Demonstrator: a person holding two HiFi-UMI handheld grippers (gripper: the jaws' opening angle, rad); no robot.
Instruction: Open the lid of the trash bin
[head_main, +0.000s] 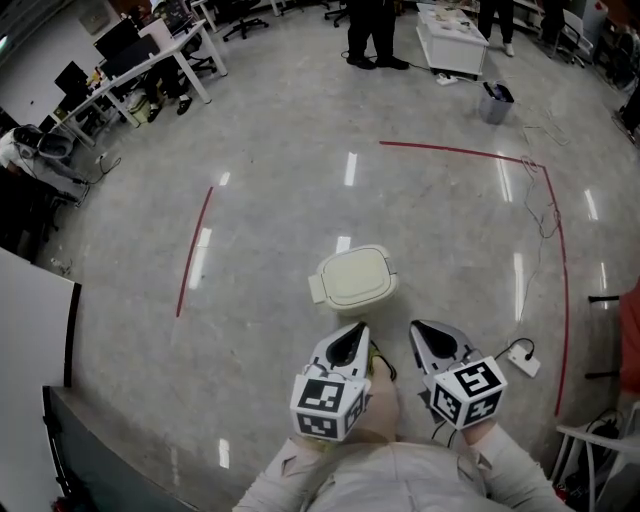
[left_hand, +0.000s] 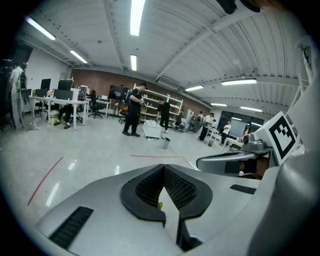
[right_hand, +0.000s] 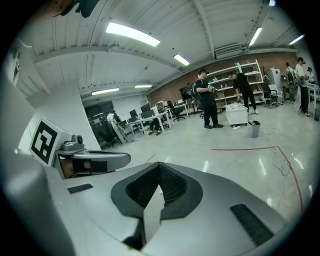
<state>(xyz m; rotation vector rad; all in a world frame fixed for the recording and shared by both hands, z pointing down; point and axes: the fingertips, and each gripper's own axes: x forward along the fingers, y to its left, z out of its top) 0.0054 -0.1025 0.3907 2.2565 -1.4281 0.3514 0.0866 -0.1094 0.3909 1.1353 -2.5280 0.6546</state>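
The trash bin (head_main: 352, 278) stands on the floor just ahead of me, seen from above, with its cream lid down. My left gripper (head_main: 352, 340) hovers just on my side of the bin, shut and empty. My right gripper (head_main: 432, 338) is beside it, to the right of the bin, also shut and empty. Both are held above the floor, apart from the bin. In the left gripper view the left gripper (left_hand: 163, 167) has its jaws closed together and looks level across the room. The right gripper view shows the right gripper (right_hand: 159, 164) likewise closed. The bin appears in neither gripper view.
Red tape lines (head_main: 470, 153) mark the polished floor. A white plug block with a cable (head_main: 524, 360) lies at the right. Far off stand a small grey bin (head_main: 495, 102), a white cart (head_main: 452, 40), two people (head_main: 372, 30) and desks (head_main: 140, 70).
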